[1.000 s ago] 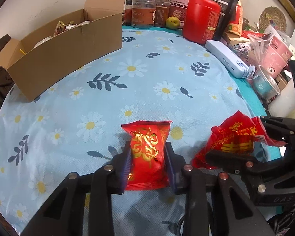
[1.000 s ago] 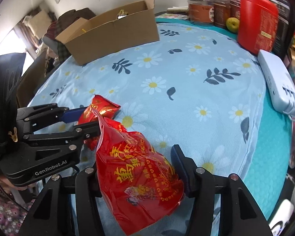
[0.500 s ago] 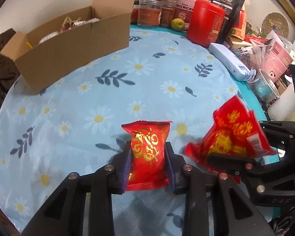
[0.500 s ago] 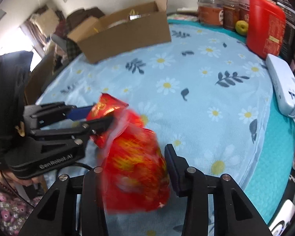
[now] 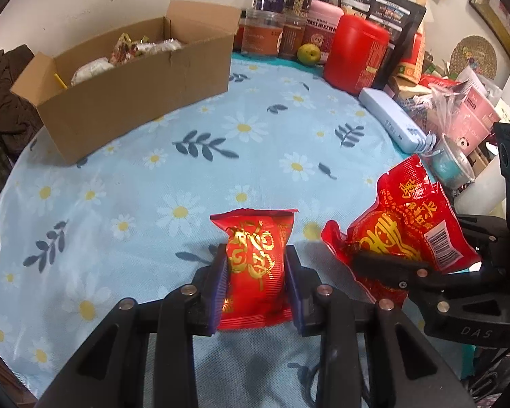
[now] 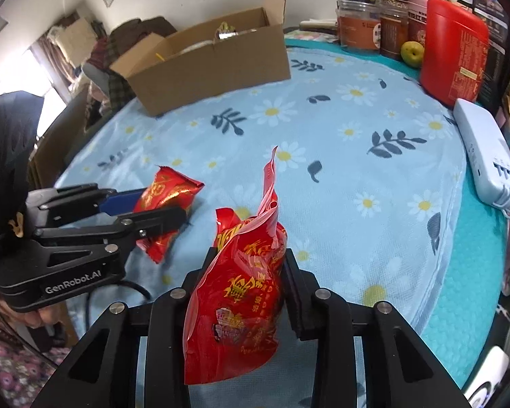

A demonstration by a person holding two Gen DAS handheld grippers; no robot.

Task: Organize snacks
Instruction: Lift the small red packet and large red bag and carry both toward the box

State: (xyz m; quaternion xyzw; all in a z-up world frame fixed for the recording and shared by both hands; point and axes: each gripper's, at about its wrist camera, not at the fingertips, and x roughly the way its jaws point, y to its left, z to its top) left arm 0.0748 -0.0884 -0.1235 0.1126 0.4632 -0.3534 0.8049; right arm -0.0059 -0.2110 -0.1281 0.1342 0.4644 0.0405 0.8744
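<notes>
Since the earlier frames both grippers had risen off the daisy-print tablecloth and drawn nearer the cardboard box, and the right gripper's packet, blurred half a second before, had turned upright between its fingers.

The left gripper was clamped on the small red snack packet, its blue pads pressed against the packet's two sides. The packet stood upright between the fingers, its crimped top edge rising above the fingertips and its lower end hanging between the finger arms. In the right wrist view the same packet sat pinched in the left gripper above the cloth, to the left of the other packet.

The right gripper was closed on the larger red snack bag, which filled the gap between its fingers, with a torn strip of its top sticking upward and its base drooping below the finger arms. From the left wrist view that bag was held by the right gripper, just beside the small packet and not touching it.

The box stood open at the far left of the table, well apart from both grippers, with wrapped snacks already inside. A red canister, jars and a white power strip lined the far and right edge
</notes>
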